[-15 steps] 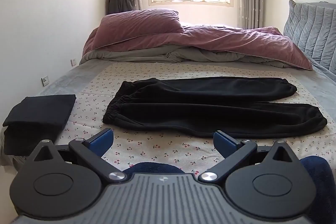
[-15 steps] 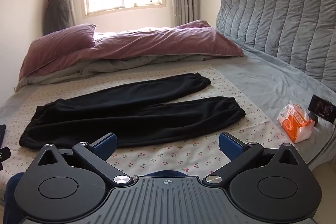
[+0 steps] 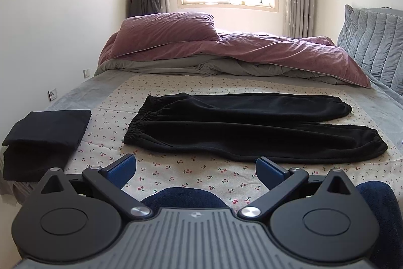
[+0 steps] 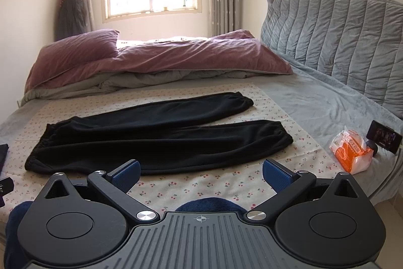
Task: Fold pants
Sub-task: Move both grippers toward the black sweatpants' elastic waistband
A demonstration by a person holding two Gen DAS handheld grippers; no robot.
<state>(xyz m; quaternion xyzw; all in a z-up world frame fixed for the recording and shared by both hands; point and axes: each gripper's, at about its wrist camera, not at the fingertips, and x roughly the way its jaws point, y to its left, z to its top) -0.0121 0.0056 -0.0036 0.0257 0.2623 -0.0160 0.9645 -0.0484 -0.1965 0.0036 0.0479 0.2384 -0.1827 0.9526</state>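
Left gripper (image 3: pixel 196 168): jaws standing wide apart, nothing betw. the blue pads (image 3: pixel 123 167), tilting slightly downward, hovering over the near edge of the bed, touching no fabric. Right gripper (image 4: pixel 200 172): same pose, jaws spreading fully, blue pads (image 4: pixel 275 174) bare, also angling down a bit and hanging above the bed's near edge. Both sitting side by side, level w/ each other. Hands themselves not showing in either wrist view.

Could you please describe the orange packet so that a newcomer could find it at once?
Start from the grey quilted headboard. Below it, near the bed's edge, the orange packet lies against a small dark phone. It is the only brightly coloured thing there.
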